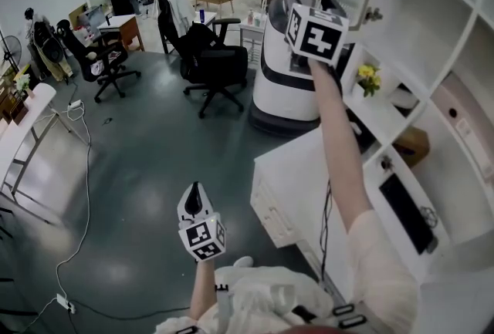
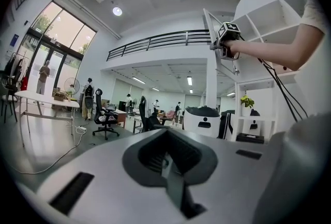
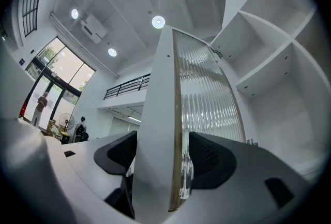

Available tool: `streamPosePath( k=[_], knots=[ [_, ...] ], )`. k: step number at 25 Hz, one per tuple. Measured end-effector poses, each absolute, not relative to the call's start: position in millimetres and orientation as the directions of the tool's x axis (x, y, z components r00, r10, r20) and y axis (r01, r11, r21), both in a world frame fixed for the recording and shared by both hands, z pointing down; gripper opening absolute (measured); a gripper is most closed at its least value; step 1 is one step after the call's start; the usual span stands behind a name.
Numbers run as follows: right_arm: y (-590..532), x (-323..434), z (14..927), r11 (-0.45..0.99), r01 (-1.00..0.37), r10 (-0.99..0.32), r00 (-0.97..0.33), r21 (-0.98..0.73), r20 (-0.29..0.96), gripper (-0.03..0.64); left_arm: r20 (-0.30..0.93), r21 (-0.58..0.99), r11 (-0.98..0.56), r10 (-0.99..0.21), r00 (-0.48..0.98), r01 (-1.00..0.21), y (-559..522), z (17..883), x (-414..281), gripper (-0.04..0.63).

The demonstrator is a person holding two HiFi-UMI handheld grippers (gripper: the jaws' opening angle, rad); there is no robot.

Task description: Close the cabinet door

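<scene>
The right gripper [image 3: 173, 166], raised high, clamps the edge of the ribbed-glass cabinet door [image 3: 204, 99]. The door stands swung out from the white cabinet [image 1: 432, 39], so closing is not yet done. The left gripper [image 2: 168, 161] hangs low, clenched on nothing.

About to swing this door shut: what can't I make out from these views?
Right gripper view: the white-framed ribbed-glass cabinet door, clamped between the right gripper's fingers, fills the middle and hides whatever lies behind it.
Head view: those fingers are hidden behind the gripper's marker cube; the door's top is cut off by the upper edge.
Left gripper view: the door is too small for hinge or latch detail.
</scene>
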State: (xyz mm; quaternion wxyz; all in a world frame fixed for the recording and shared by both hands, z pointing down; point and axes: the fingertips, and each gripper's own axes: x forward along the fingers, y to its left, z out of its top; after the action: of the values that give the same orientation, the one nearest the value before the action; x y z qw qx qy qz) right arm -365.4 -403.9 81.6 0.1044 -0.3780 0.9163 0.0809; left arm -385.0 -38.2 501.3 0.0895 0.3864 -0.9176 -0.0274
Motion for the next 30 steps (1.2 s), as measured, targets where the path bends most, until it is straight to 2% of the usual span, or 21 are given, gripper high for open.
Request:
streamPosePath(
  k=[15, 20, 30],
  knots=[
    [-395.1, -349.0, 80.1, 0.705, -0.698, -0.654, -0.708, 0.125, -0.265, 0.298, 0.123, 0.087, 0.661, -0.749, -0.651, -0.745, -52.6, 487.8, -378.8, 0.005],
    [-384.1, -339.1, 81.6, 0.736, -0.665, -0.621, -0.737, 0.123, -0.267, 0.255, 0.131, 0.093, 0.638, -0.769, -0.626, -0.764, -58.9, 486.8, -374.1, 0.005],
    [-374.0, -310.1, 82.6, 0.798, -0.595, -0.553, -0.787, 0.095, -0.274, 0.241, 0.132, 0.082, 0.573, -0.817, -0.561, -0.815, -91.5, 488.1, -358.1, 0.005]
  ],
)
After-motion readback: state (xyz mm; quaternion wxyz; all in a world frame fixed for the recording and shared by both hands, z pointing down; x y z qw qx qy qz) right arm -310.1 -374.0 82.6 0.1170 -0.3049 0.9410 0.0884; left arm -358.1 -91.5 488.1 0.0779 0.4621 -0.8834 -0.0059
